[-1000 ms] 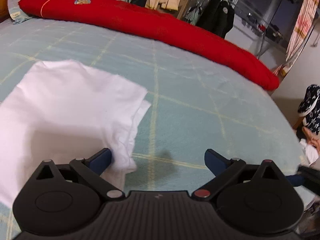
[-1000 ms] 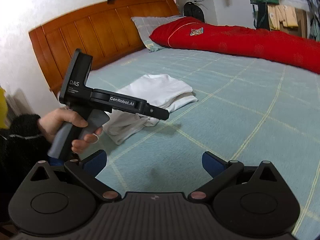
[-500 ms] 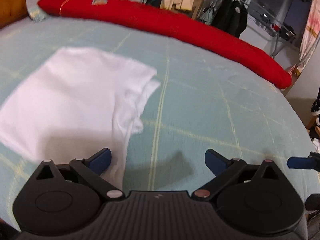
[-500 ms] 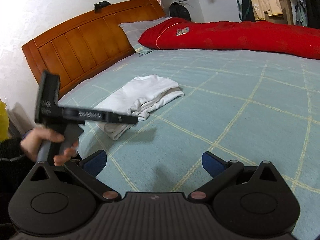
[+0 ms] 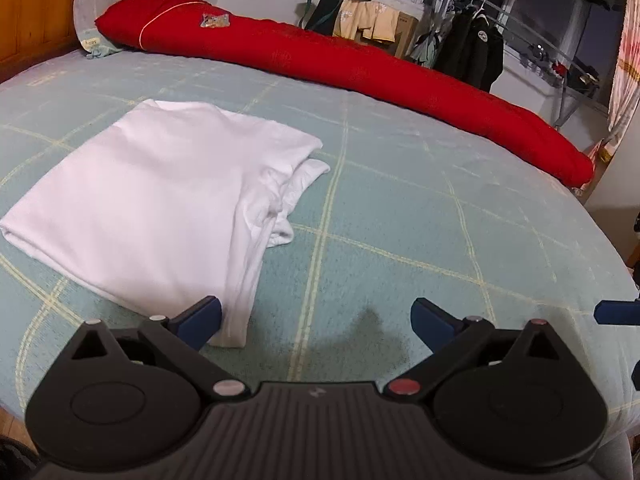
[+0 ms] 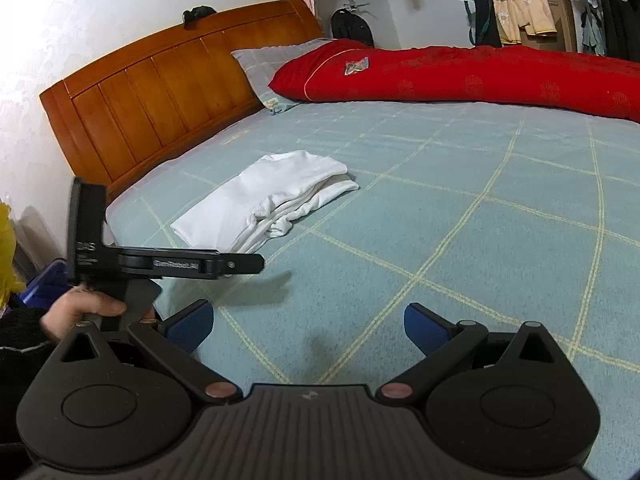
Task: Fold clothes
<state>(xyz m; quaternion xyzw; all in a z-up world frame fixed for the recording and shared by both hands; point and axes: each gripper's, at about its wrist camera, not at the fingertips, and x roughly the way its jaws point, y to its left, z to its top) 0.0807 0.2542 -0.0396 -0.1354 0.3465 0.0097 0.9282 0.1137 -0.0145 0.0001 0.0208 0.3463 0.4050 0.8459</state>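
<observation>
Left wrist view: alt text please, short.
A folded white shirt lies on a pale green checked bed, just ahead of the open, empty left claw. A long red quilt runs along the far side, with a clothes rack behind it.

The left gripper (image 5: 316,320) hangs with its blue-padded fingers (image 5: 198,320) spread wide and nothing between them, its left pad just at the near corner of the folded white shirt (image 5: 160,200); seen from the right wrist view it lies level, gripped from below by the person's left hand (image 6: 86,310); the right gripper (image 6: 306,322) also gapes empty, well to the right of that shirt
</observation>
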